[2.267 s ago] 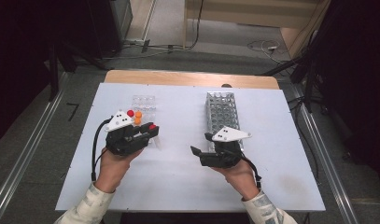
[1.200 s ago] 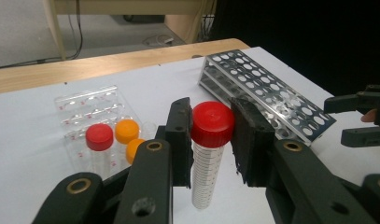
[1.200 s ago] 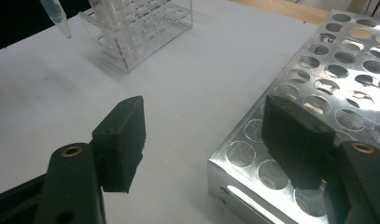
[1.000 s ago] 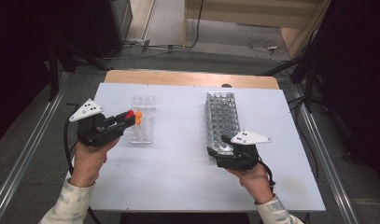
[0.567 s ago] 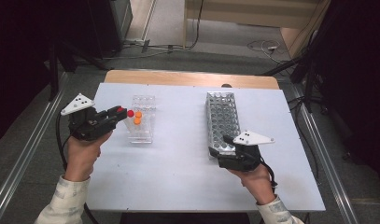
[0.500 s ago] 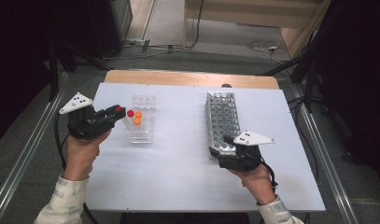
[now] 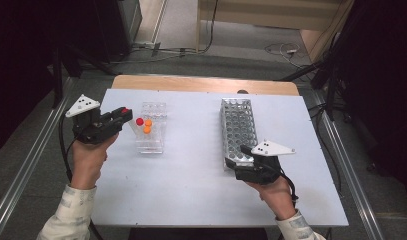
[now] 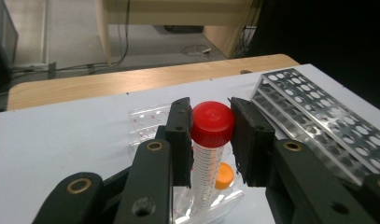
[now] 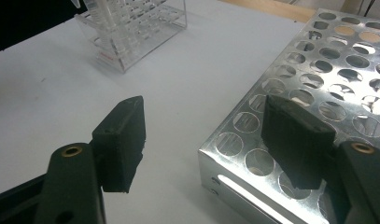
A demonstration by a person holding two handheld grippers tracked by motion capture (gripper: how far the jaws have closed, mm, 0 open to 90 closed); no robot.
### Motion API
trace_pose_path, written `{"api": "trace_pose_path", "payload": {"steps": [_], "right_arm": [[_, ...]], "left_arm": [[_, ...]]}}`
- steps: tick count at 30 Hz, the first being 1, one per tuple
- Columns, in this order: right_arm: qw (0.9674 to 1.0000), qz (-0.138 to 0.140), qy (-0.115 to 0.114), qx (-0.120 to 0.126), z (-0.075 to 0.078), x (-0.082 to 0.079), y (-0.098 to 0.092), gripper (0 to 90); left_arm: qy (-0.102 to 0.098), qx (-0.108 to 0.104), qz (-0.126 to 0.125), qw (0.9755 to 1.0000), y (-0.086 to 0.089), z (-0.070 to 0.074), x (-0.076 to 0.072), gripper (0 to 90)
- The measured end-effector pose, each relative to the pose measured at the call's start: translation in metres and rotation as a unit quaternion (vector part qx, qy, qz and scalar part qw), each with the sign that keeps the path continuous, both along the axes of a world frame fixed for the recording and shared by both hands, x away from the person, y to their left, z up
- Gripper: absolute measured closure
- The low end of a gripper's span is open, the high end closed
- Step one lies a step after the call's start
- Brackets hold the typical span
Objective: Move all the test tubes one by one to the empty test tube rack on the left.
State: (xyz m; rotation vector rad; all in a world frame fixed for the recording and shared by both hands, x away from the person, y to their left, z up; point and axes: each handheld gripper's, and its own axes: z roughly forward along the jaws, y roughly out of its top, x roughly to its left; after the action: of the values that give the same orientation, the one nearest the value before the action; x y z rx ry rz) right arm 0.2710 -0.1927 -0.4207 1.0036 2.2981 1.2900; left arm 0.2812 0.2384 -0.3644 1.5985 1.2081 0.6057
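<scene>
On the white tabletop (image 7: 191, 175), left of the metal rack (image 7: 237, 127), stands a clear rack (image 7: 152, 131); my left gripper (image 8: 210, 140) has its jaws around a red-capped tube (image 8: 211, 140) standing in it, beside an orange-capped tube (image 8: 223, 176). My right gripper (image 9: 211, 140) is spread wide at the metal rack's near corner, holding nothing. Beyond the table's wooden far edge (image 7: 206, 84), cables (image 7: 278, 49) lie on grey floor (image 7: 181, 25)

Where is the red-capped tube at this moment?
The red-capped clear plastic tube stands in the clear plastic rack at the table's left in the high view, beside two orange-capped tubes. The left gripper has its fingers on either side of the cap.
</scene>
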Motion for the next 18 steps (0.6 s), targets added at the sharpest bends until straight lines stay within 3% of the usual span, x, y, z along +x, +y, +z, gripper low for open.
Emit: {"api": "trace_pose_path", "payload": {"steps": [18], "right_arm": [[1.0000,-0.002,-0.001,0.001,0.000,0.000,-0.001,29.6]], "left_arm": [[0.015,0.059,0.021,0.9979,-0.017,-0.031,0.006,69.8]]}}
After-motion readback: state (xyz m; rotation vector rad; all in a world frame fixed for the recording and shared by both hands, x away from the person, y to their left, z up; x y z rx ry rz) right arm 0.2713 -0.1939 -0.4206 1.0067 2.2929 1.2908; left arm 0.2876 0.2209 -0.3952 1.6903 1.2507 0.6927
